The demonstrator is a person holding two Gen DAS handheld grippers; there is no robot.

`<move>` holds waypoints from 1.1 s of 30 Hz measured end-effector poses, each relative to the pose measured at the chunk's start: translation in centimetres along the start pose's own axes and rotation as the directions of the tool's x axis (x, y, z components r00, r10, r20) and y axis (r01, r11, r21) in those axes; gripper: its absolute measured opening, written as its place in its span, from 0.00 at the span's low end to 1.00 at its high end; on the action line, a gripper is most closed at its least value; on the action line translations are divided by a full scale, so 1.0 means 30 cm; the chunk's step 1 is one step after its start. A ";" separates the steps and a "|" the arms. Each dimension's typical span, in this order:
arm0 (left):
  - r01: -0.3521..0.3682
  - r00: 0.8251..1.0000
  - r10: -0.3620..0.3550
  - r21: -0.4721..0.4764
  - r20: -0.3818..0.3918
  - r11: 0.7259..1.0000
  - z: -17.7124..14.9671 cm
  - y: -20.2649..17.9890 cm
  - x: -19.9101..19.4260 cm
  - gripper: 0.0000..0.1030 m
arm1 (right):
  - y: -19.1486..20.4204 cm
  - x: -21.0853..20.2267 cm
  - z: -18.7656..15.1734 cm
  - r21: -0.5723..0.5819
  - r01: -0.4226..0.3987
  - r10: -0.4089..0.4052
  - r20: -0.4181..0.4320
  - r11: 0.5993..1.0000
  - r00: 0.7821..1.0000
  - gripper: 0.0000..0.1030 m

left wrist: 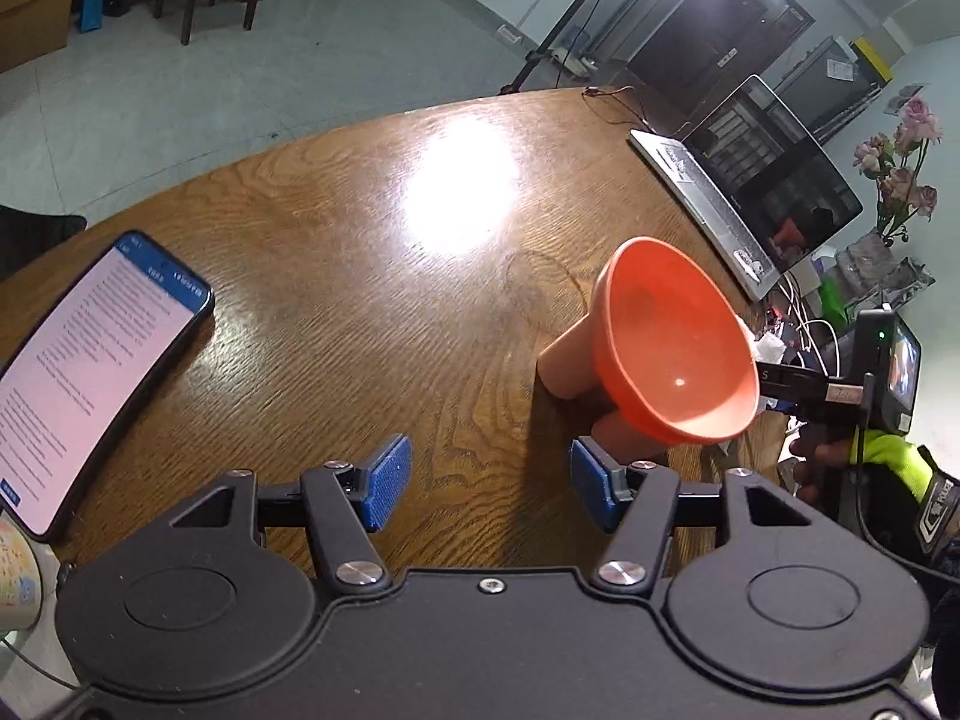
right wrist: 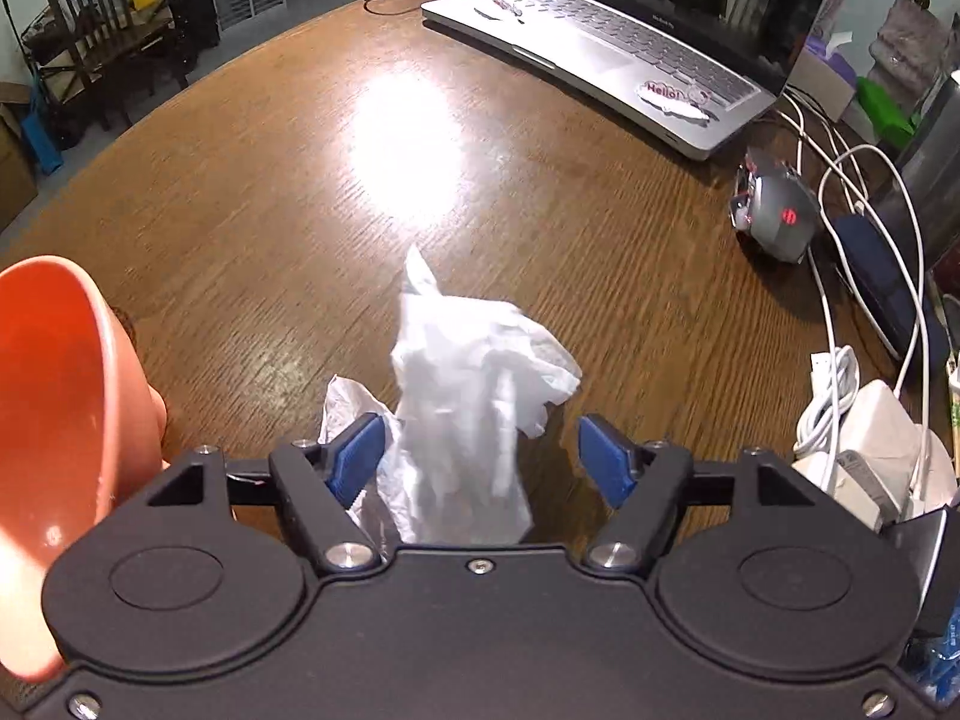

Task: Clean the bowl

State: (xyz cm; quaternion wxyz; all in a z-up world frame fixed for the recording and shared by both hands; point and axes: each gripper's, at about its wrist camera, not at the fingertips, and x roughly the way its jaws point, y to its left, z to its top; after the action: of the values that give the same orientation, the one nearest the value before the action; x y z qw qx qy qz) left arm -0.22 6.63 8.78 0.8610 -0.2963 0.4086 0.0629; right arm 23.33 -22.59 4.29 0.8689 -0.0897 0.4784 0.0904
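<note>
My right gripper [right wrist: 480, 456] stands open, the crumpled tissue [right wrist: 468, 396] loose between its pads. My left gripper [left wrist: 489, 483] is open and empty. The orange bowl [left wrist: 678, 354] lies tipped on the table [left wrist: 336, 240]. Wiping seems over; next, probably, I set the bowl upright.

Orange bowl [left wrist: 678, 354], glossy inside, paler peach on its underside. Crumpled white tissue [right wrist: 468, 396] at lower centre of the right wrist view. Brown wooden table [left wrist: 360, 276] with dark wavy grain and a white glare patch. Blue textured pads on both black grippers: left gripper [left wrist: 489, 483], right gripper [right wrist: 480, 459]. Black phone [left wrist: 90, 378], screen pale pink-white with grey text. Silver laptop [right wrist: 606, 54], dark screen. White cables [right wrist: 840, 324] at right. Pink flowers [left wrist: 903, 156] at upper right.
</note>
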 end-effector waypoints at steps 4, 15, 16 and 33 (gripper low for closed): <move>0.003 0.999 -0.004 0.020 0.034 1.000 0.027 -0.036 -0.034 0.57 | -0.004 -0.071 -0.001 0.006 0.011 -0.011 0.046 1.000 0.999 0.75; -0.015 0.986 -0.042 0.333 0.164 0.943 0.035 -0.253 -0.183 0.58 | 0.043 -0.539 -0.186 0.091 -0.001 -0.022 0.250 0.996 0.968 0.79; -0.023 0.984 -0.041 0.349 0.175 0.937 0.028 -0.263 -0.190 0.59 | 0.069 -0.613 -0.227 0.095 -0.010 -0.018 0.285 0.995 0.958 0.80; -0.141 0.983 0.060 0.501 0.174 0.854 -0.088 -0.361 -0.311 0.69 | 0.231 -1.015 -0.520 0.064 0.061 -0.080 0.349 0.996 0.934 0.81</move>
State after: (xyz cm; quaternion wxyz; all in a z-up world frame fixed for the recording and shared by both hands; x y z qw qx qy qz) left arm -4.33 -2.44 19.38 0.9326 -0.0300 0.3590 0.0198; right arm -7.08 -21.84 21.41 0.9449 -0.0666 0.3145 0.0612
